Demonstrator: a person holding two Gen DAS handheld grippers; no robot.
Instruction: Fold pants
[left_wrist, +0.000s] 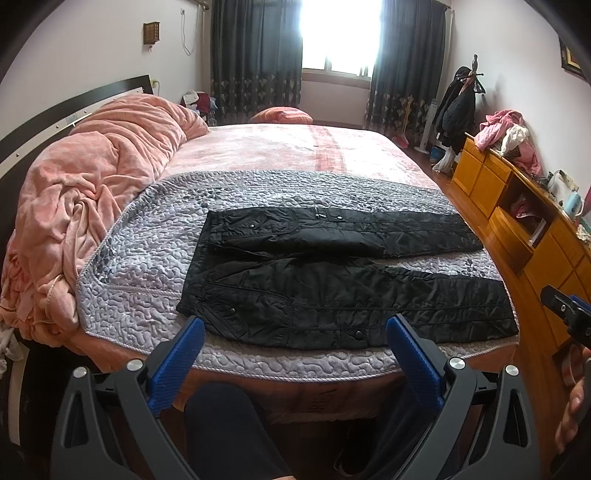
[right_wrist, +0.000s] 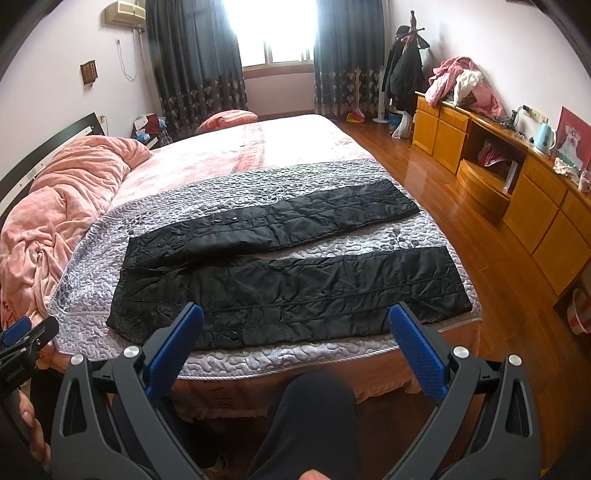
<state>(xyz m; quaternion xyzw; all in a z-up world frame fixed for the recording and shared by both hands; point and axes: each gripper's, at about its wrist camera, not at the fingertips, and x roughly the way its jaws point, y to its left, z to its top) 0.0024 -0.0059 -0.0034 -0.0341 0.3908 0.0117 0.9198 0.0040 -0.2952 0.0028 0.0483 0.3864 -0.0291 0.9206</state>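
Black quilted pants (left_wrist: 332, 295) lie flat on the grey quilted spread (left_wrist: 147, 258), waist at the left, both legs running right, spread apart in a V. They also show in the right wrist view (right_wrist: 288, 288). My left gripper (left_wrist: 295, 332) is open and empty, hovering in front of the bed edge near the waist and near leg. My right gripper (right_wrist: 295, 321) is open and empty, in front of the near leg. The right gripper also shows at the left wrist view's right edge (left_wrist: 565, 306).
A crumpled pink blanket (left_wrist: 92, 184) lies at the bed's left by the headboard. A wooden dresser (right_wrist: 517, 184) with clothes and a kettle lines the right wall. Wood floor (right_wrist: 424, 155) runs between bed and dresser. My leg (right_wrist: 314, 424) stands below the bed edge.
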